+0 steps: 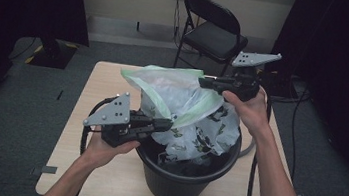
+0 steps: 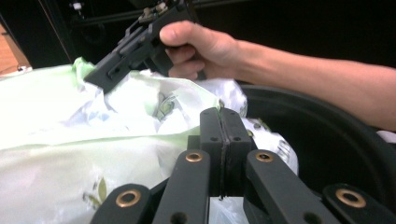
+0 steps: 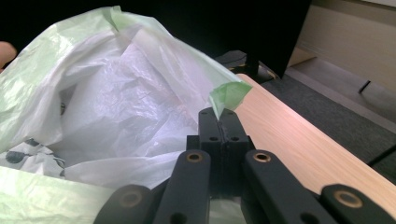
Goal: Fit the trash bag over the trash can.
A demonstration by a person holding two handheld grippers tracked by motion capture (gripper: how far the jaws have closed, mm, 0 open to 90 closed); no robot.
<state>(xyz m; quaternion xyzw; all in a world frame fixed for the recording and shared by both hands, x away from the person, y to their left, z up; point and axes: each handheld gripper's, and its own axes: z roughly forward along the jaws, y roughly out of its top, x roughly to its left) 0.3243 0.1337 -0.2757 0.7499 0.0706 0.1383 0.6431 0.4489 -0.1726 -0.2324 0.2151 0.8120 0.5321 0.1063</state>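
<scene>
1. Your left claw (image 1: 169, 124) is closed on the near edge of the green bag (image 1: 175, 95), at the left side of the bin (image 1: 180, 179). In the left gripper view its jaws stand pressed together with thin film caught between them.
2. Your right claw (image 1: 203, 83) is also closed, pinching the bag's far green rim (image 3: 228, 94). In the right gripper view that rim folds up out of the shut jaws.
3. The bag hangs between your two claws, lifted above the bin's mouth and partly over it. A second, white printed bag (image 1: 209, 130) lies bunched in the bin under the green one.
4. The bin stands on the worktop (image 1: 82, 132), near its front edge and close to you.
5. The relation that matters: the bag's mouth stretches along the line from your left claw, low and near, to your right claw, higher and farther back. That line runs diagonally across the bin.
6. The bin's rim lies below and to the right of your left claw, and below and nearer to you than your right claw.
7. Your left claw is nearer the rim, so it would likely seat its edge first; the right has farther to come down.
</scene>
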